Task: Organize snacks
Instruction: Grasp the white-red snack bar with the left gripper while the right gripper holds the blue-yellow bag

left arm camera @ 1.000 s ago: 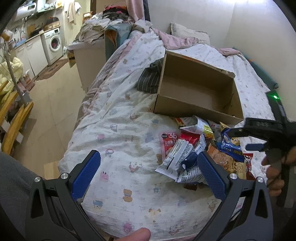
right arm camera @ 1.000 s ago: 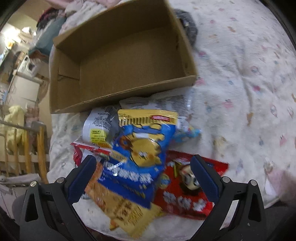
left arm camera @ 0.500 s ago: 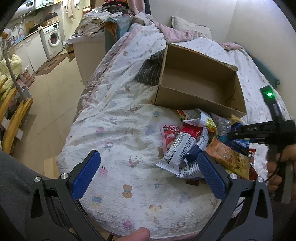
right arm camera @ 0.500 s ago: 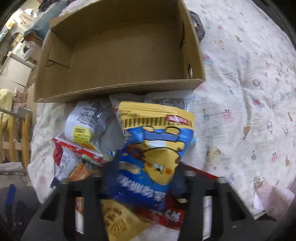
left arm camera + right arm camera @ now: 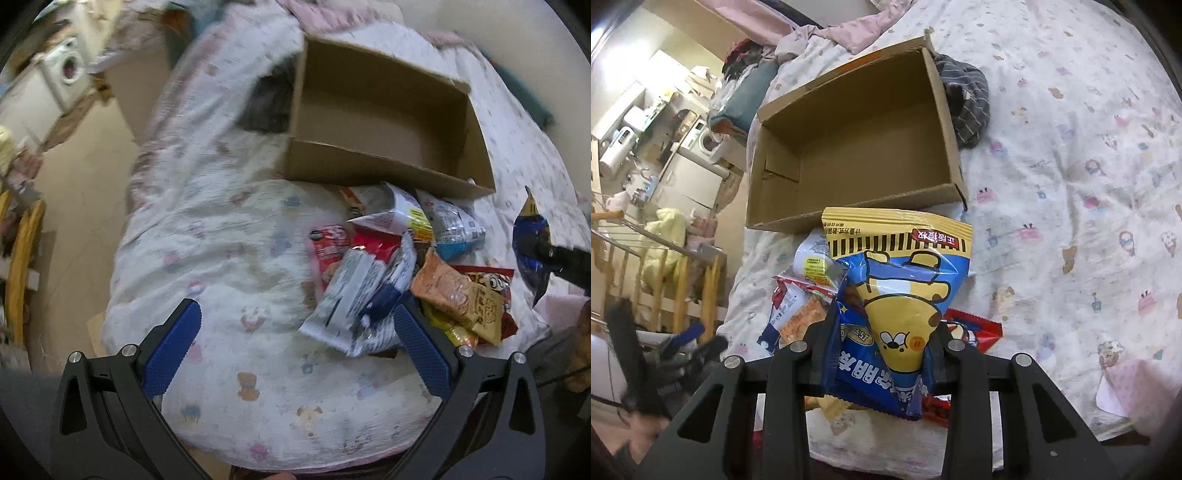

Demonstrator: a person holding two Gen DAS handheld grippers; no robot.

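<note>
Right gripper (image 5: 882,339) clamped on blue-yellow snack bag (image 5: 897,295), bag lifted clear of snack pile (image 5: 399,266). Left gripper (image 5: 295,347) spread wide, holding nothing, just short of pile. Beyond: cardboard box (image 5: 871,122) on bedspread (image 5: 1071,184).

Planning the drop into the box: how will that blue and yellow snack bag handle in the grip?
Probably floppy: the blue and yellow snack bag creases where the right hand-held gripper pinches it. Likely light, since it stands above the jaws. Its glossy film may slip.
</note>
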